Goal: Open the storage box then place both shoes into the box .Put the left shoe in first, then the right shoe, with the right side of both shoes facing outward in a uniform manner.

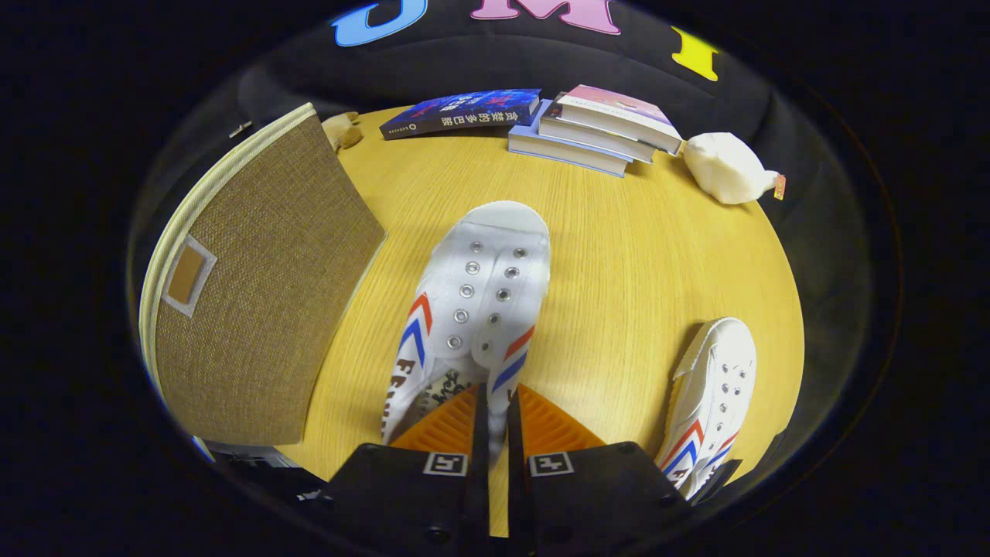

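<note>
1. Storage box point(263, 286), beside the fingers: coarse woven cloth, matt.
2. Shoe point(476, 302) pinched by the gripper point(496, 410): white canvas, metal eyelets.
3. Fingers point(445, 425): ribbed orange plastic.
4. Table point(619, 263): smooth pale wood grain.

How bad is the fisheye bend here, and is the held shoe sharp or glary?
Gripper view: the table edge bows strongly. The gripper is shut on the near shoe, whose eyelets read sharp, with no blown-out glare. Light is soft and even, shadows faint.
</note>
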Available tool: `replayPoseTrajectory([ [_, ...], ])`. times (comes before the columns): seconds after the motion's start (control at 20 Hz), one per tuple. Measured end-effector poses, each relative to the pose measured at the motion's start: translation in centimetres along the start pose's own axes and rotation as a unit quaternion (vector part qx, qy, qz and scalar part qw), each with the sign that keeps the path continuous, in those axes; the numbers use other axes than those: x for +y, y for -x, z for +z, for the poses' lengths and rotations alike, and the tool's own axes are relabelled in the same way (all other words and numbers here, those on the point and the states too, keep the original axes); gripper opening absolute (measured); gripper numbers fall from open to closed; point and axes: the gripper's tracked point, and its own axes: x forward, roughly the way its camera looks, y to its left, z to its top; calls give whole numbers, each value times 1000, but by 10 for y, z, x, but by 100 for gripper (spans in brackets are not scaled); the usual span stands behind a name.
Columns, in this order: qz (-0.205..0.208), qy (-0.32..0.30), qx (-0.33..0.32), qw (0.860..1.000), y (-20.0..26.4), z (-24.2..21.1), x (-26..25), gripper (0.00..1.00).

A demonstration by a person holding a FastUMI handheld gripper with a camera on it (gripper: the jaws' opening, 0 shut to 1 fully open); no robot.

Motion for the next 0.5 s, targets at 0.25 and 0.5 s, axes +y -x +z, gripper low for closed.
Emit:
replayPoseTrajectory([
  [0.25,-32,-6,-22,999,1,0,-1,5],
  [0.5,4,-62,-19,998,4,2,0,5],
])
